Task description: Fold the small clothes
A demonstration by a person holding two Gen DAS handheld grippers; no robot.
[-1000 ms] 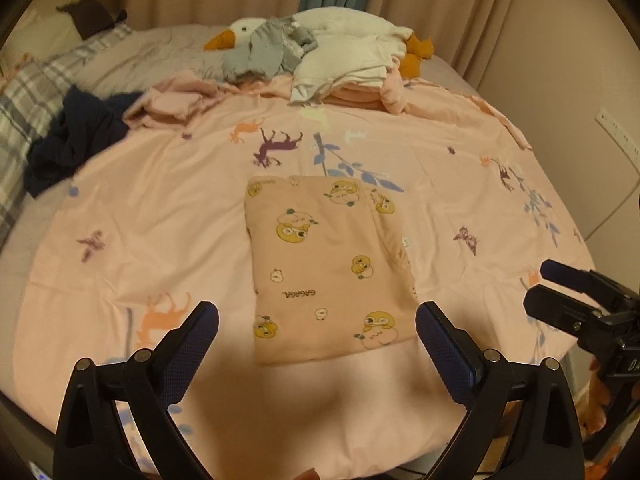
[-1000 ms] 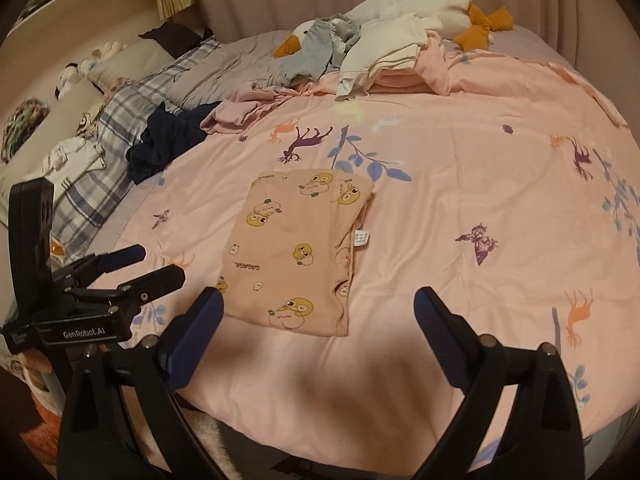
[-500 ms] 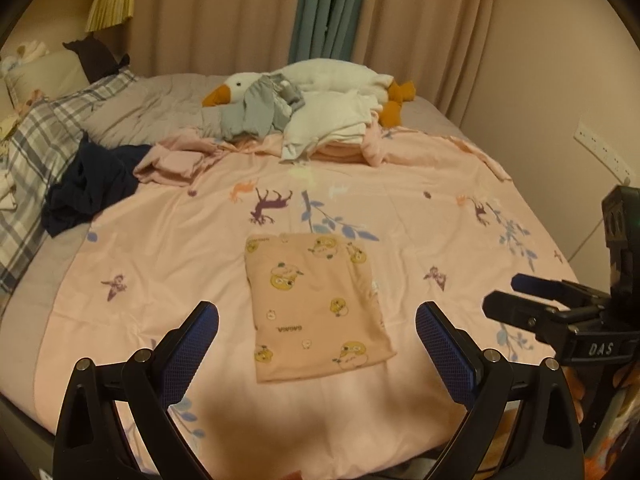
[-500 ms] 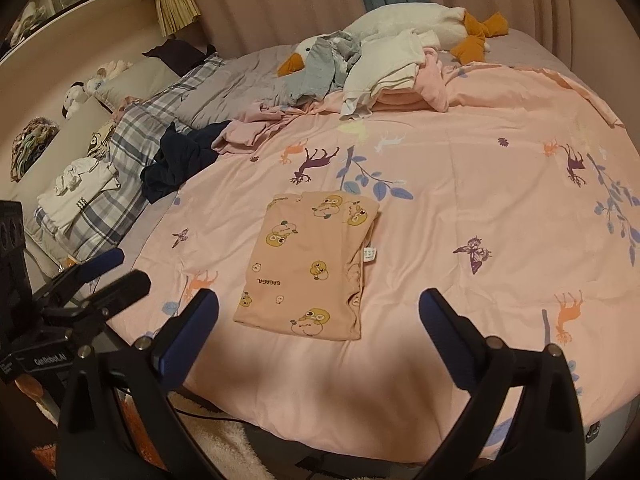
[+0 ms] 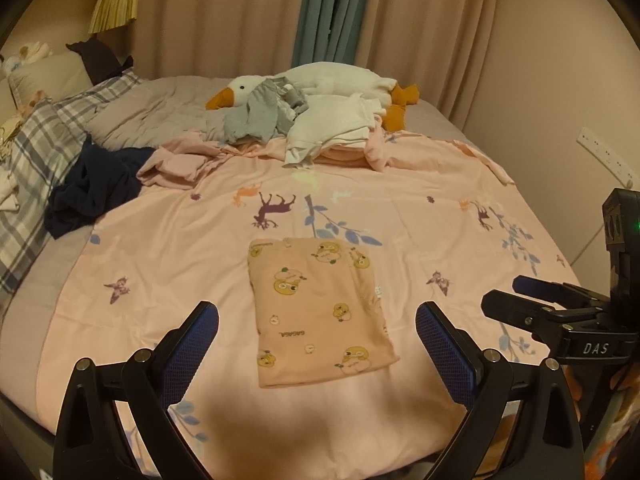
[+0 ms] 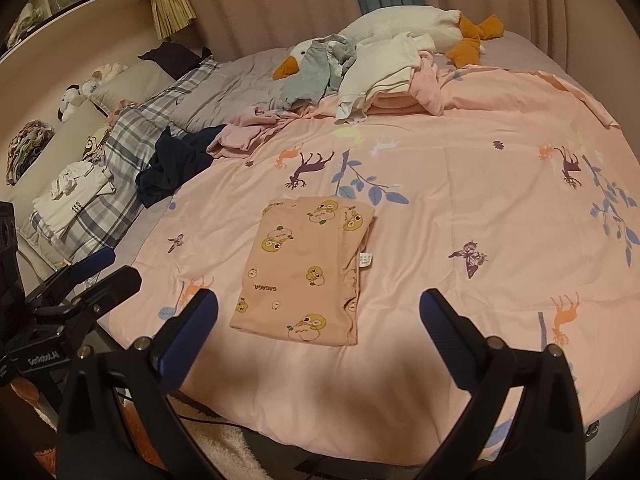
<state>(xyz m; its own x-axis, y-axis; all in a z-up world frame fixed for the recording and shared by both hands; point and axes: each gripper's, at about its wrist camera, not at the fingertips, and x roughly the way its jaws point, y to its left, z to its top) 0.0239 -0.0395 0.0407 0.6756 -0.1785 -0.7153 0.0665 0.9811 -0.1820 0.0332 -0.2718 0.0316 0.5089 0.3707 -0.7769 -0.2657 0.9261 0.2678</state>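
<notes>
Near the bed's front edge, a folded peach duck-print garment (image 5: 320, 312) lies flat on the pink quilt (image 5: 420, 216), its care tag unreadable. Both tools, left (image 5: 317, 344) and right (image 6: 318, 330), hover wide open, empty; their handles are cut off below.

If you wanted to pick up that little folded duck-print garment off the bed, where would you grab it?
Probably the near short edge of the folded garment, coming in low from the foot of the bed. It lies flat with that edge facing both open grippers, left and right, and the layers look stacked there.
</notes>
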